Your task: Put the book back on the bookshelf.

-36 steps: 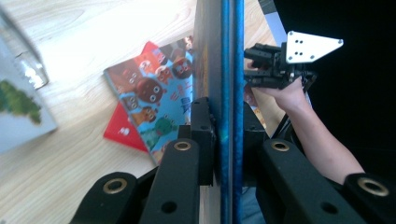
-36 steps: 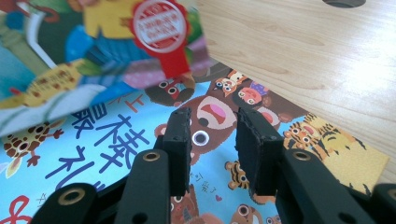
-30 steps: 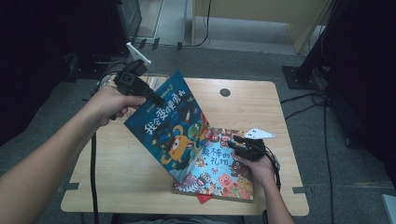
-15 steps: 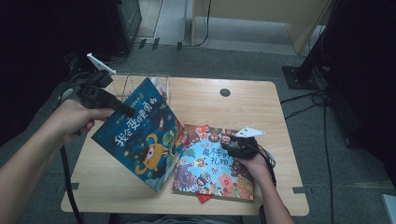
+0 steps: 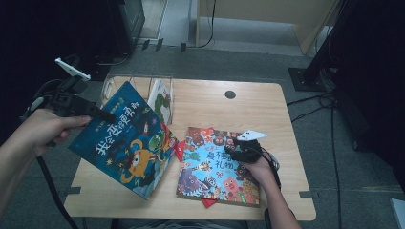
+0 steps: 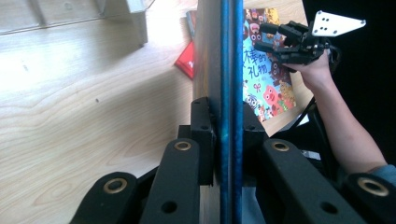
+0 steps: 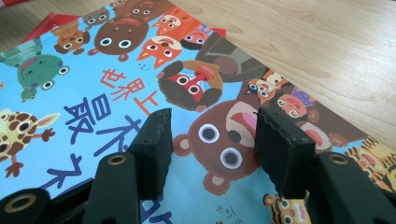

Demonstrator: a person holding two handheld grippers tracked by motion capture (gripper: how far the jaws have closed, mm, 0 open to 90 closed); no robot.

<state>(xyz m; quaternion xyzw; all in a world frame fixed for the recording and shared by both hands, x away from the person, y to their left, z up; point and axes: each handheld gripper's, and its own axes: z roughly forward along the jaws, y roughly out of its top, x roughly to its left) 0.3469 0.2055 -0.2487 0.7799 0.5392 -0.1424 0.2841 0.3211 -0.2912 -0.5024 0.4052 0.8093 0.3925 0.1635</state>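
Over table [image 5: 267,102]: left gripper [image 5: 102,114] clamping blue book [image 5: 129,143].

Left gripper [image 5: 102,114] is clamping a thin blue book [image 5: 129,143] edge-on, jaws nearly closed with both pads pressing on the cover; left forearm is reaching in from bottom left, hand wrapping the grip. Right gripper [image 5: 232,147] is pointing away from the person, tips angling down, nothing between them; its jaws have just been opening.
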